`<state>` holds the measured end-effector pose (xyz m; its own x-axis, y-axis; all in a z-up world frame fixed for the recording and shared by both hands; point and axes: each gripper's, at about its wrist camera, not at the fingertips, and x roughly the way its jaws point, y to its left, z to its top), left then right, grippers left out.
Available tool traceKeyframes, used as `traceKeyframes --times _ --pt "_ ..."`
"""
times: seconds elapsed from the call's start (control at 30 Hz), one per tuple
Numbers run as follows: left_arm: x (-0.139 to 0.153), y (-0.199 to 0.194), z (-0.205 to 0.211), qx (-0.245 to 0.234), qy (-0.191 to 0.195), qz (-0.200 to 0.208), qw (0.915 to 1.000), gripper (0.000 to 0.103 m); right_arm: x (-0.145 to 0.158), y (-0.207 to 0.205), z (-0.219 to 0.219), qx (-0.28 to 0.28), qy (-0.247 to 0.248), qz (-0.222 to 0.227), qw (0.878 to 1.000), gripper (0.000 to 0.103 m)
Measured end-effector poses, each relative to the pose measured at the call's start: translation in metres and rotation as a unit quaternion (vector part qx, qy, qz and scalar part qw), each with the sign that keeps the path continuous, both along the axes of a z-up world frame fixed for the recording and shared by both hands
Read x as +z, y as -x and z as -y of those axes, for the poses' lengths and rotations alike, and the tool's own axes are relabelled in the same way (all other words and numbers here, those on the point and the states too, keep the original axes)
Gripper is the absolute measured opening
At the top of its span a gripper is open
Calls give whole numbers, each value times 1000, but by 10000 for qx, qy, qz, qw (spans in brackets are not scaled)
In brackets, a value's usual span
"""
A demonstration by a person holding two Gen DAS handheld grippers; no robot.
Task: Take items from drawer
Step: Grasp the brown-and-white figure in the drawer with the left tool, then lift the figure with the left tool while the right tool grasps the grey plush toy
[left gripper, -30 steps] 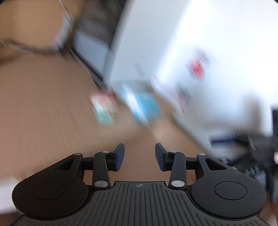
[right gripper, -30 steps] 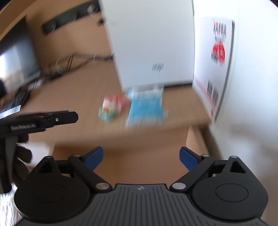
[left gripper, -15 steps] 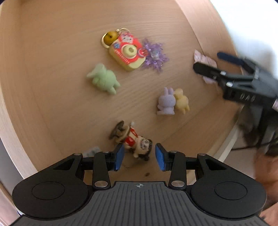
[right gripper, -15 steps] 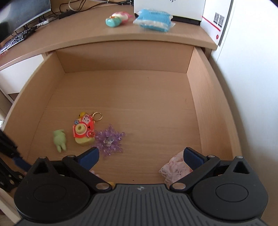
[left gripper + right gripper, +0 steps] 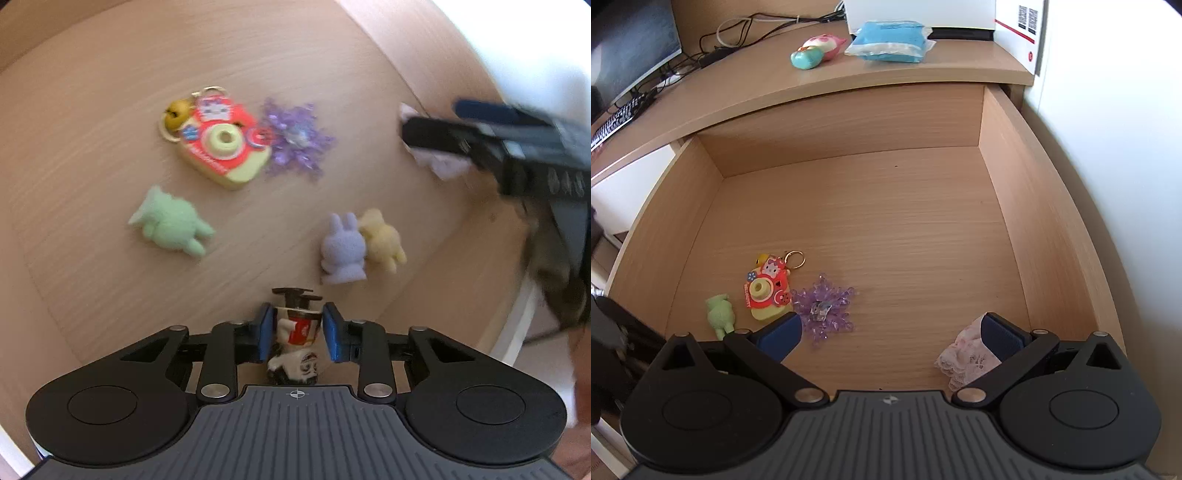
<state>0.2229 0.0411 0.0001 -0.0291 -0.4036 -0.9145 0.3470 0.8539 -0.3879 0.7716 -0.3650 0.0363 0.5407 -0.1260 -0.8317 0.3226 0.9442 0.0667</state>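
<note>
A: In the left wrist view the left gripper (image 5: 298, 330) points down at the drawer (image 5: 1045, 221) floor with a small figurine (image 5: 298, 328) in red and white lying between its blue pads. The jaws are closing, and a thin gap shows on each side, so they are not pinching it yet.

B: The right wrist view hides that figurine behind its own housing. There the right gripper (image 5: 890, 332) has its jaws spread wide with nothing between them; a pink lacy cloth (image 5: 964, 354) lies at the lower right, partly under the right-hand finger.

A: My view shows that cloth only as a pale scrap at the upper right, behind the other gripper's dark finger. I also get a purple bunny (image 5: 343, 251) touching a yellow bunny (image 5: 382, 240) right of centre, which the right view does not show.

B: Both views share the green plush (image 5: 720, 314), the red toy camera (image 5: 764, 291) with its keyring, and the purple snowflake (image 5: 825, 306) touching it, all in the lower left of mine.

A: Upper centre in mine.

B: Only mine reaches the desk (image 5: 849, 77) above the drawer: a blue packet (image 5: 890, 40), a pink and teal toy (image 5: 816, 50), cables, a keyboard (image 5: 618, 118) and a monitor (image 5: 631, 44) at the upper left.
</note>
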Motion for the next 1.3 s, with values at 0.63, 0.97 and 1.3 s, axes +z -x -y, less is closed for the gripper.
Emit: traceKeyframes --times 0.63,0.97,1.3 --pt "63 -20 -104 866 1006 2017 9704 32 -9 -41 -68 1014 -967 -1069 9843 81" --pt "57 -15 -140 1162 1449 1787 9662 32 -56 -100 -156 2051 -1797 -2203 9365 53" --pt "61 -6 -136 1130 1283 1911 9666 32 -42 -85 -155 2147 -1323 -1987 9471 11"
